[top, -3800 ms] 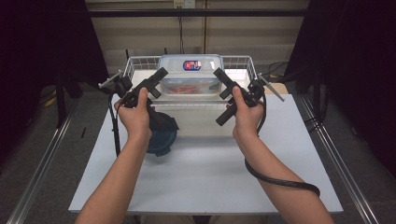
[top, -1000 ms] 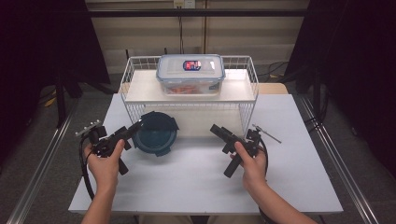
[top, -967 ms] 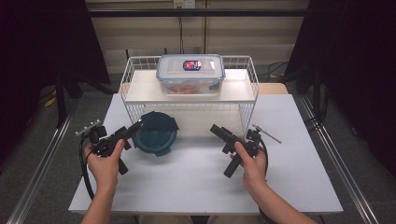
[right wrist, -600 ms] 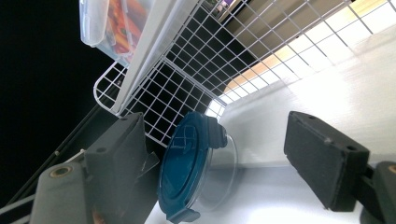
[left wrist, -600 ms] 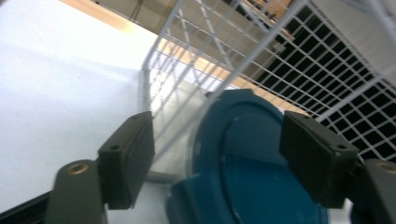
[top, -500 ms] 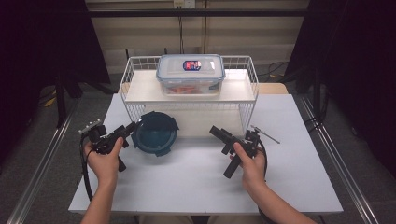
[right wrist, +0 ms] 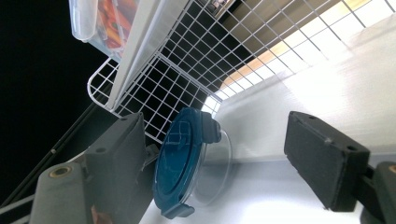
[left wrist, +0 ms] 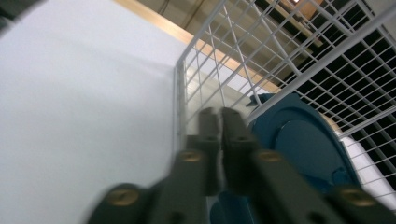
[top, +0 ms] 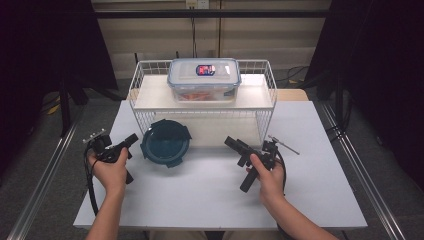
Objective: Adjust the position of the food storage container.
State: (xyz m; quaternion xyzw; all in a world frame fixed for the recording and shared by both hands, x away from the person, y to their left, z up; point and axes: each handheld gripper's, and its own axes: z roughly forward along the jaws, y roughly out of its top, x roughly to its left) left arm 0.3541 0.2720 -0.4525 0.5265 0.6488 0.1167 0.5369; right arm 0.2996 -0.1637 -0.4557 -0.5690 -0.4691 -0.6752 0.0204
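Note:
A round container with a dark blue lid [top: 166, 142] lies on the white table in front of the wire rack [top: 150, 97]. My left gripper [top: 132, 139] rests at its left with the jaws shut and nothing between them. In the left gripper view the shut fingertips [left wrist: 219, 116] point at the rack's corner, and the blue lid [left wrist: 299, 154] is just to their right. My right gripper [top: 236, 165] sits to the container's right with its jaws wide open and empty. The right gripper view has the blue-lidded container [right wrist: 187, 163] between the two pads [right wrist: 322, 154], farther off.
A clear rectangular box [top: 204, 80] with orange contents and a labelled lid stands on the rack's white shelf [top: 252, 95]. The table's front half [top: 200, 200] is bare white. Metal rails [top: 45, 175] run along both sides of the table.
Both grippers have come down from beside the clear box on the rack to the table. Over the last second they have barely moved.

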